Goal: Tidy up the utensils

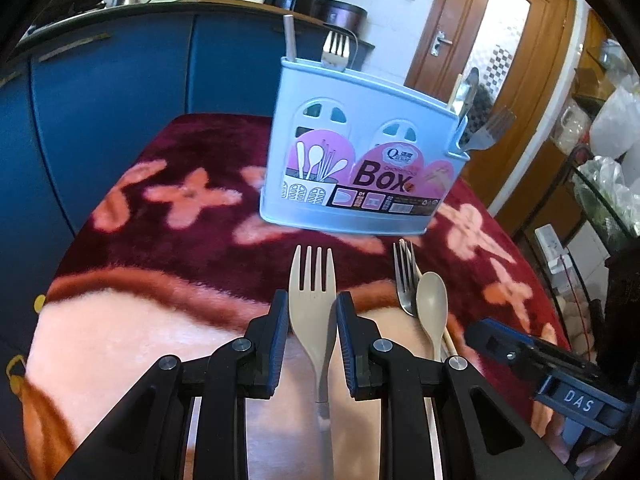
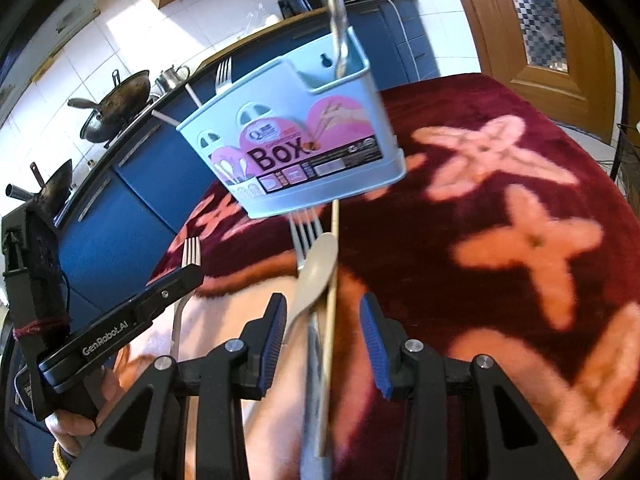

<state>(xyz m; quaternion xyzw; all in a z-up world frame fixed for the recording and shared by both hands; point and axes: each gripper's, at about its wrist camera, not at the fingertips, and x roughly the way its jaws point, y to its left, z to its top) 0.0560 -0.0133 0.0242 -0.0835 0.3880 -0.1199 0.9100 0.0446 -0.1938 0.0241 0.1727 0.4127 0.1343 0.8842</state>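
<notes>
Beige plastic marks the fork (image 1: 314,300) at the left: it sits between the jaws of the left gripper (image 1: 312,320), whose blue pads flank its neck closely, though whether they actually press on it cannot be told. To the right of it, a metal fork (image 1: 404,280), a beige spoon (image 1: 431,308) and a wooden chopstick (image 2: 330,320) lie bunched together between the jaws of the right gripper (image 2: 324,340); these jaws stand apart with a visible gap on the right side, and contact on the left pad cannot be confirmed. Beyond both grippers, the light-blue utensil box (image 1: 360,152) stands on the dark-red floral cloth (image 1: 160,220) covering the bench, already holding a metal fork (image 1: 336,50) and other utensils upright.
</notes>
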